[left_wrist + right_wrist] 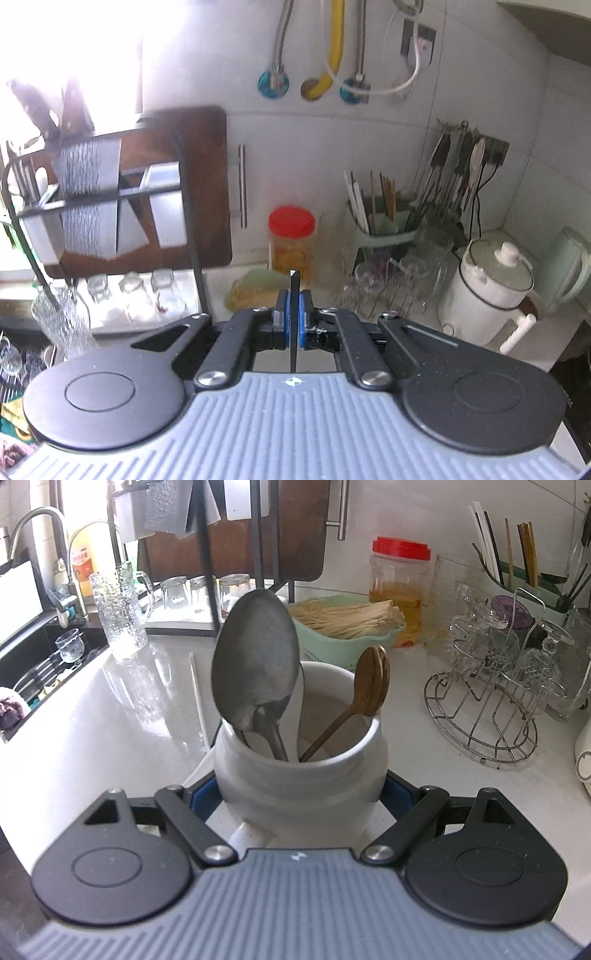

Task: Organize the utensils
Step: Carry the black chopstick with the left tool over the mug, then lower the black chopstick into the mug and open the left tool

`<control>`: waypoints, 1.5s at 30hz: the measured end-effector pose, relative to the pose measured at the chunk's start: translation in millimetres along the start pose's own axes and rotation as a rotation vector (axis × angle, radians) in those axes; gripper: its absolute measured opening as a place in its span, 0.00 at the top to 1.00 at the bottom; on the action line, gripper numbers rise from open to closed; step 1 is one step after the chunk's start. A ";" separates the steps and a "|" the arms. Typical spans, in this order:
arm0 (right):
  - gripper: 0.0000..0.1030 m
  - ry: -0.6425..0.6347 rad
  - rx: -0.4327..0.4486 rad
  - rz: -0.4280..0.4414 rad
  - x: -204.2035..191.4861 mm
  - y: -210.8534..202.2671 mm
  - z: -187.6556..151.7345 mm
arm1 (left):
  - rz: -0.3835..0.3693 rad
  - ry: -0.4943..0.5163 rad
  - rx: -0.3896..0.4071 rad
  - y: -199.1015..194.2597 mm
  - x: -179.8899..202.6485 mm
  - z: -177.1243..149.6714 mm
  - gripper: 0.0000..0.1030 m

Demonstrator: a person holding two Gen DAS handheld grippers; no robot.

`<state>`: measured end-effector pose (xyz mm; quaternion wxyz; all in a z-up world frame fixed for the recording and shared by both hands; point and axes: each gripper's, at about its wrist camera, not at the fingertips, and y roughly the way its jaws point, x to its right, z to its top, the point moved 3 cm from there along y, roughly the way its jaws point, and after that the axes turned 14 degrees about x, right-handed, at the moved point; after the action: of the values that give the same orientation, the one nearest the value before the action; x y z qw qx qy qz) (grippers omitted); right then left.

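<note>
L gripper (294, 319) is clenching a thin black chopstick (293, 295) upright btwn its blue pads, w/ tip poking above. R gripper (301, 797) is grasping the white ceramic utensil jar (301, 775) on the counter, w/ metal spoon (255, 657) & wooden spoon (372, 681) inside. Keep jar steady, lower stick tip-first into the open gap.

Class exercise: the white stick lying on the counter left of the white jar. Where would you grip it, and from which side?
Grip the white stick near its middle, from above, fingers either side of its width. It lies flat and thin on the counter, so only a top pinch fits.
</note>
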<state>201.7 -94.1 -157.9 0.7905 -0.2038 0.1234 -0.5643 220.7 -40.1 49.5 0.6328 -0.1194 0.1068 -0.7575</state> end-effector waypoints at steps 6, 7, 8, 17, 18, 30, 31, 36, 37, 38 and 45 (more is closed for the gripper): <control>0.12 -0.005 0.003 0.009 0.5 -0.4 -0.9 | -0.041 0.034 0.024 1.6 17.4 19.7 0.95; 0.12 -0.006 0.004 0.009 0.5 -0.4 -1.0 | -0.039 0.045 0.021 2.4 20.4 20.6 0.95; 0.12 -0.007 0.005 0.010 0.4 -0.6 -1.3 | -0.037 0.058 0.017 4.4 23.1 21.3 0.95; 0.12 -0.007 0.008 0.011 0.3 -0.6 -1.6 | -0.078 0.079 0.042 0.0 36.5 38.9 0.95; 0.12 -0.007 0.009 0.011 0.2 -0.7 -1.7 | -0.084 0.081 0.047 -2.1 39.2 41.5 0.95; 0.12 -0.009 0.010 0.019 -0.1 -2.2 -1.8 | -0.140 0.078 -0.006 -3.2 63.6 31.9 0.95; 0.12 -0.010 0.011 0.020 0.2 -2.5 -1.9 | -0.142 0.076 -0.020 -0.9 63.8 28.7 0.95; 0.12 -0.011 0.013 0.023 0.9 -2.4 -1.7 | -0.158 0.072 -0.105 12.9 65.7 11.3 0.95; 0.12 -0.011 0.013 0.023 0.8 -2.4 -1.7 | -0.162 0.073 -0.125 15.9 65.4 7.5 0.95; 0.12 -0.010 0.013 0.024 0.8 -2.4 -1.7 | -0.165 0.079 -0.145 19.0 65.8 4.1 0.95; 0.12 -0.012 0.018 0.027 1.1 -2.6 -2.0 | -0.171 0.104 -0.315 48.6 62.7 -16.9 0.95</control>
<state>199.0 -96.2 -158.5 0.8004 -0.1982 0.1164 -0.5536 250.0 -110.2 21.1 0.5333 -0.1864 0.2458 -0.7877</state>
